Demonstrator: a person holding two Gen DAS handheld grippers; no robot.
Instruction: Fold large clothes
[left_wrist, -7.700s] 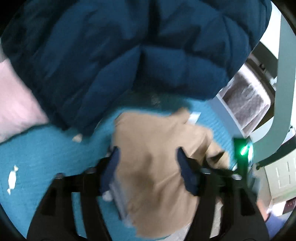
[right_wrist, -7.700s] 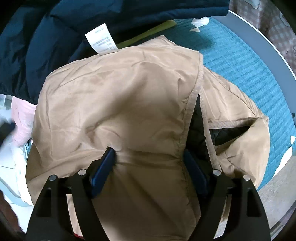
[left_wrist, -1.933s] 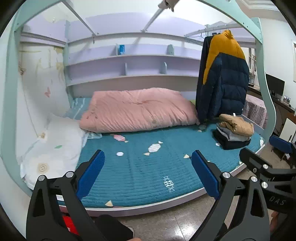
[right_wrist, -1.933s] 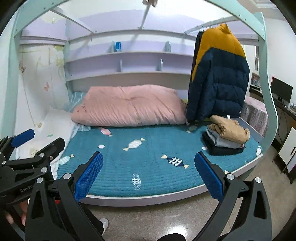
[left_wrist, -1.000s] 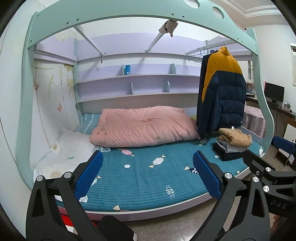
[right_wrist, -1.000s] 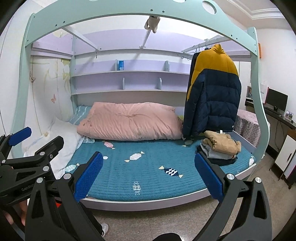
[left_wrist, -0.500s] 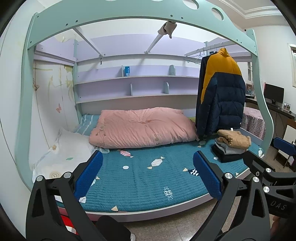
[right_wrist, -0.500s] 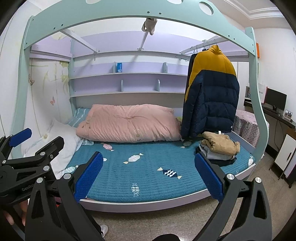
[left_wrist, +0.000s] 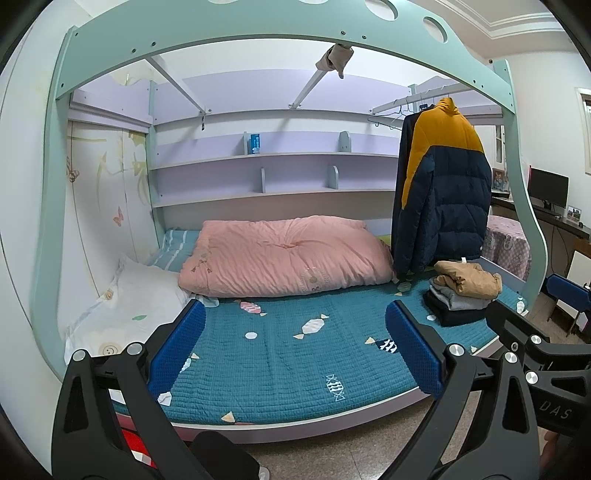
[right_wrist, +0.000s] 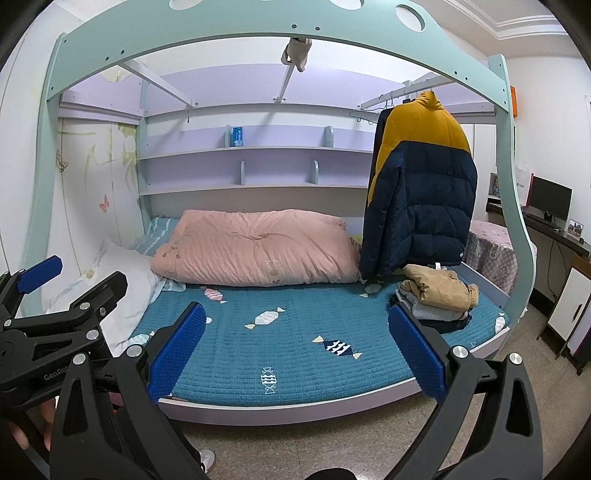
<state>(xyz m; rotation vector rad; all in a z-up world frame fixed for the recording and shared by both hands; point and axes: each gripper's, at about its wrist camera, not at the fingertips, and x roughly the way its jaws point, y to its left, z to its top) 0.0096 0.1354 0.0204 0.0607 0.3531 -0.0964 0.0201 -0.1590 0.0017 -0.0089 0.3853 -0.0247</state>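
A bed (left_wrist: 295, 413) with a teal quilted cover printed with candy shapes is carrying everything here. A pink duvet (left_wrist: 284, 254) is lying across its back, and a white pillow (left_wrist: 129, 306) is resting at the left end, beside the duvet. Near the right end a stack of folded clothes (right_wrist: 436, 299) is sitting on the cover, a tan jacket (left_wrist: 467, 280) lying on top, over grey and black layers. The bed is standing on a pale tiled floor (right_wrist: 369, 435)
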